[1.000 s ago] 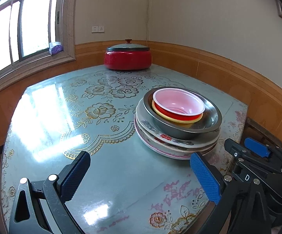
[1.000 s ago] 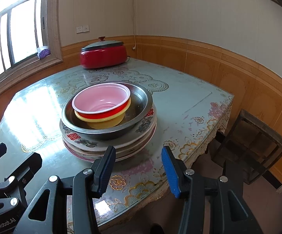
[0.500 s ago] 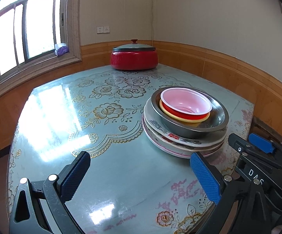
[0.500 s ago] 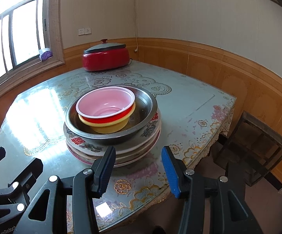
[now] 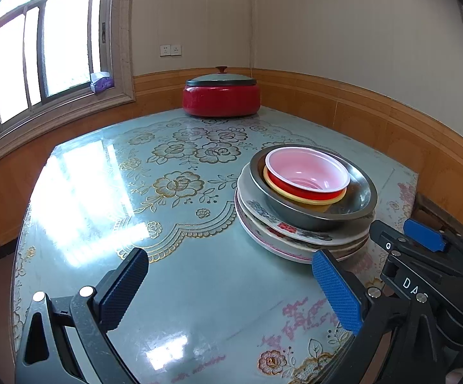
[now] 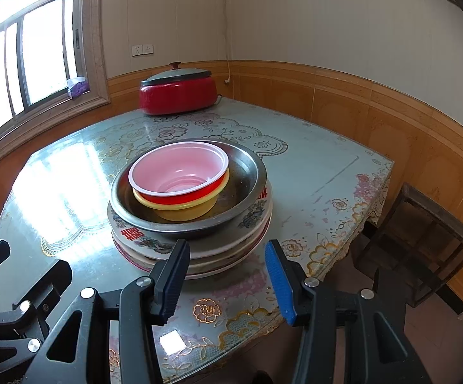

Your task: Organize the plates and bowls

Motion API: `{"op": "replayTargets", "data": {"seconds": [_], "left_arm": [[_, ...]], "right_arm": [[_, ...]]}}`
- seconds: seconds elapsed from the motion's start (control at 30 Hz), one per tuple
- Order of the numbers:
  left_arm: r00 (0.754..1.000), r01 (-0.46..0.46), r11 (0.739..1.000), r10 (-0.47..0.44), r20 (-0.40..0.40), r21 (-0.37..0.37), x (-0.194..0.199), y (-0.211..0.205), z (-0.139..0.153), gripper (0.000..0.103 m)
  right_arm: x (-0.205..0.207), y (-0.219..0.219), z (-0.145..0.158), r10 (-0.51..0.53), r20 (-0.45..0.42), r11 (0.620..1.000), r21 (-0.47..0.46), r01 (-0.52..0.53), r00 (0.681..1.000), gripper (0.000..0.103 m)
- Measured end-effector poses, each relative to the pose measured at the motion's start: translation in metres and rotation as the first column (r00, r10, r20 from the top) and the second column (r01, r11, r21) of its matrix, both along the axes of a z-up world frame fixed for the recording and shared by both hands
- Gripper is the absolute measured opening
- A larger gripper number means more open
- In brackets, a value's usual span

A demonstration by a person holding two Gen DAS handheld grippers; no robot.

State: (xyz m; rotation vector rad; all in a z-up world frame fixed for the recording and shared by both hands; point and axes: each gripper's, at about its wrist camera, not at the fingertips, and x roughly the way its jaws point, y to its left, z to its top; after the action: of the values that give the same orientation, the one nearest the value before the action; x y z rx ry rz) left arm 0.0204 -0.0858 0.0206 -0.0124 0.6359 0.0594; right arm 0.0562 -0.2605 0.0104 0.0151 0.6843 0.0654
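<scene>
Stack of plates (image 6: 199, 256) and nested bowls (image 6: 180, 172) on tabletop (image 5: 167, 256); left gripper (image 5: 231, 288) and right gripper (image 6: 228, 275) empty, jaws apart. Best lifted: top bowl first, by rim.

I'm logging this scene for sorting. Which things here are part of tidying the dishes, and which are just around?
Part of the job: pink bowl, yellow bowl, steel basin, stacked plates.

Just around: red lidded pot, purple packet on the sill, wooden stool.

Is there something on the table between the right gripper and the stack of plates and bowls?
Nothing visible: only bare tablecloth lies between the open right gripper and the stack of plates.
</scene>
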Motion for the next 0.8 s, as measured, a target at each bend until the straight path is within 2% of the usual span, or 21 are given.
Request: {"op": "replayTargets", "data": {"seconds": [0.63,0.8], "left_arm": [[0.999,-0.015,1.0,0.016,0.031,-0.018,0.001,0.003,0.002,0.103],[0.999,-0.023,0.999,0.024,0.027,-0.026,0.003,0.004,0.001,0.099]], "right_arm": [[0.007,0.003,-0.001,0.018,-0.003,1.0,-0.006,-0.018,1.0,0.049],[0.011,0.003,-0.003,0.022,-0.009,1.0,-0.007,-0.022,1.0,0.049]]}}
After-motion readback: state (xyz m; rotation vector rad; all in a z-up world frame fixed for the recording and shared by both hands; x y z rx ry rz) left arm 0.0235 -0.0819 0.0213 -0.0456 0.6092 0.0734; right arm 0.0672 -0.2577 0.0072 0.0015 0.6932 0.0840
